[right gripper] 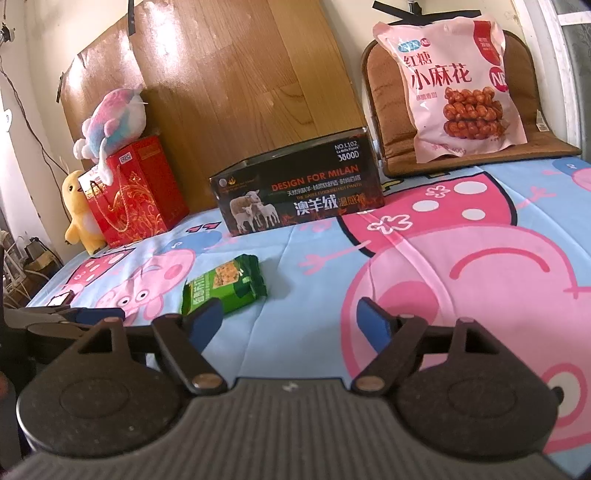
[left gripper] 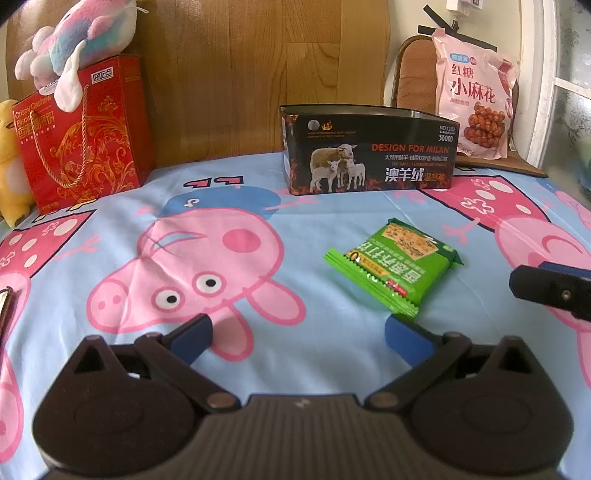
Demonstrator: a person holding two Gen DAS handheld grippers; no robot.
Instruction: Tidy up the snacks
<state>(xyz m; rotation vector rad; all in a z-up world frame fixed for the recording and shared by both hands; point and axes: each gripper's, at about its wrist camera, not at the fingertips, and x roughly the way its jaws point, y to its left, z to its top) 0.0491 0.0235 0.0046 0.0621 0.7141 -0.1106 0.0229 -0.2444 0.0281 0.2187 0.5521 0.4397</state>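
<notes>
A green cracker packet (left gripper: 393, 264) lies flat on the Peppa Pig cloth, just ahead and right of my left gripper (left gripper: 299, 334), which is open and empty. The packet also shows in the right wrist view (right gripper: 225, 286), ahead and left of my right gripper (right gripper: 293, 325), which is open and empty. An open black box with sheep pictures (left gripper: 369, 153) stands behind the packet; it shows in the right wrist view too (right gripper: 297, 194). A large pink snack bag (left gripper: 474, 94) leans on a chair at the back right (right gripper: 458, 83). My right gripper's finger (left gripper: 550, 290) enters the left view's right edge.
A red gift bag (left gripper: 83, 134) with a plush fish (left gripper: 79, 35) on top stands at the back left, a yellow plush (right gripper: 81, 214) beside it. A wooden board (left gripper: 258, 74) backs the table. The brown-cushioned chair (right gripper: 388, 110) stands at the back right.
</notes>
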